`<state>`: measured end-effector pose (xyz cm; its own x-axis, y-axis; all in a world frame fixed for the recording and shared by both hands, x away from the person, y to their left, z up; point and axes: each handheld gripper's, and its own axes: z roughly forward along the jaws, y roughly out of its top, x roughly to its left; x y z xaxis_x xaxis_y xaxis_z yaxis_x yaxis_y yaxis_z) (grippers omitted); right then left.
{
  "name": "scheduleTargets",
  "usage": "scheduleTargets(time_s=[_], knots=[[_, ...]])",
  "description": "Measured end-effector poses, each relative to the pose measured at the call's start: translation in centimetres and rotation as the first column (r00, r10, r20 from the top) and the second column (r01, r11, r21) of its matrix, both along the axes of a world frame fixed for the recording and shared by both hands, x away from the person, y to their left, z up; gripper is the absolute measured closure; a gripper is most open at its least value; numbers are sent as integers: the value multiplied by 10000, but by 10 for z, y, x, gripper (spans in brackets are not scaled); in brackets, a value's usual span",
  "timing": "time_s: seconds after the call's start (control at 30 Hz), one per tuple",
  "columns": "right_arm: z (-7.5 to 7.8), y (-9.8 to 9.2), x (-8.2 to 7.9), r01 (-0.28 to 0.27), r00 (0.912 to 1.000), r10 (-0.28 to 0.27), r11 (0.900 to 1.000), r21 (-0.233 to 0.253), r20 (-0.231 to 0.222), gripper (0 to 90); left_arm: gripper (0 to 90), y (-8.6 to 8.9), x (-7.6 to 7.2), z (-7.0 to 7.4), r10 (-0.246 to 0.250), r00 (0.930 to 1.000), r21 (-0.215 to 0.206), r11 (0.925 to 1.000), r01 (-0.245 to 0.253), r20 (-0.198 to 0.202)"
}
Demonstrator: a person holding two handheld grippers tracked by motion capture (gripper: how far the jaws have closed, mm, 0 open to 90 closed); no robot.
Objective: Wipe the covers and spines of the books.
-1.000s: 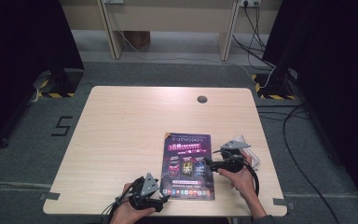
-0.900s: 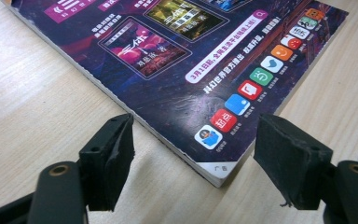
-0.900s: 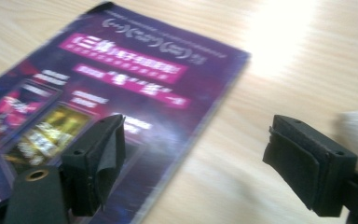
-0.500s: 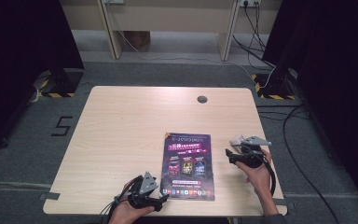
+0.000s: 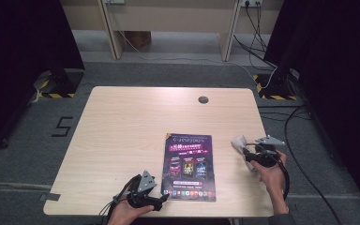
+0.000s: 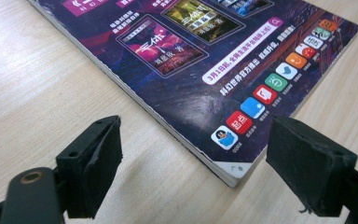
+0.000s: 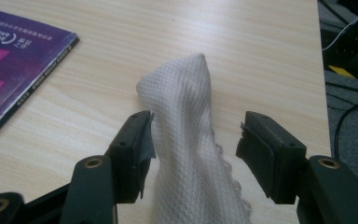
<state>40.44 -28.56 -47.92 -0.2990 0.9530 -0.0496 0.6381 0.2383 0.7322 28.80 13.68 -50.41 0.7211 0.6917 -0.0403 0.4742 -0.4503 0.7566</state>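
Cloth (image 7: 191,140), white and waffle-textured, stands between the spread jaws of the right hand-held gripper (image 7: 193,154) in the lower centre of the right gripper view. It rises to a crumpled peak in mid-frame, and its scalloped hem trails toward the lower right. The left-hand jaw lies against or just beside the fabric, while the other stands clear, so the cloth is bracketed, not pinched. This placement suits a closing grasp on the raised fold, which offers more purchase than a flat sheet.

In the high view the right hand-held gripper (image 5: 249,153) sits at the lower right of the frame, with the cloth (image 5: 239,142) just beyond its tips on the pale wooden surface (image 5: 122,126). Whether the fabric is fully resting there or partly lifted cannot be told from that distance.

The left hand-held gripper (image 6: 193,154) is likewise spread. In the left gripper view its jaws frame the near corner of a magazine (image 6: 205,60), whose purple cover fills the upper part of the frame. Neither jaw touches it; the approach appears aimed at the corner, where the stacked page edges are easiest to catch. In the high view this hand-held gripper (image 5: 161,199) lies at the bottom centre-left, just beside the lower left corner of the magazine (image 5: 190,164), which lies flat at centre. Cloth and magazine are near but apart.
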Motion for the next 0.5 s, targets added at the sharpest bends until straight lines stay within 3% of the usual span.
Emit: scheduleTargets(time_s=[0.23, 0.5], knots=[[-9, 0, 5, -89, 9994, 79, 9995, -289, -336, 467, 185, -1, 1, -1, -20, 10000, 74, 10000, 20, 56], [-14, 4, 9, -340, 9988, 321, 9981, -512, -366, 569, 219, -4, 2, -2, -55, 10000, 47, 10000, 54, 36]])
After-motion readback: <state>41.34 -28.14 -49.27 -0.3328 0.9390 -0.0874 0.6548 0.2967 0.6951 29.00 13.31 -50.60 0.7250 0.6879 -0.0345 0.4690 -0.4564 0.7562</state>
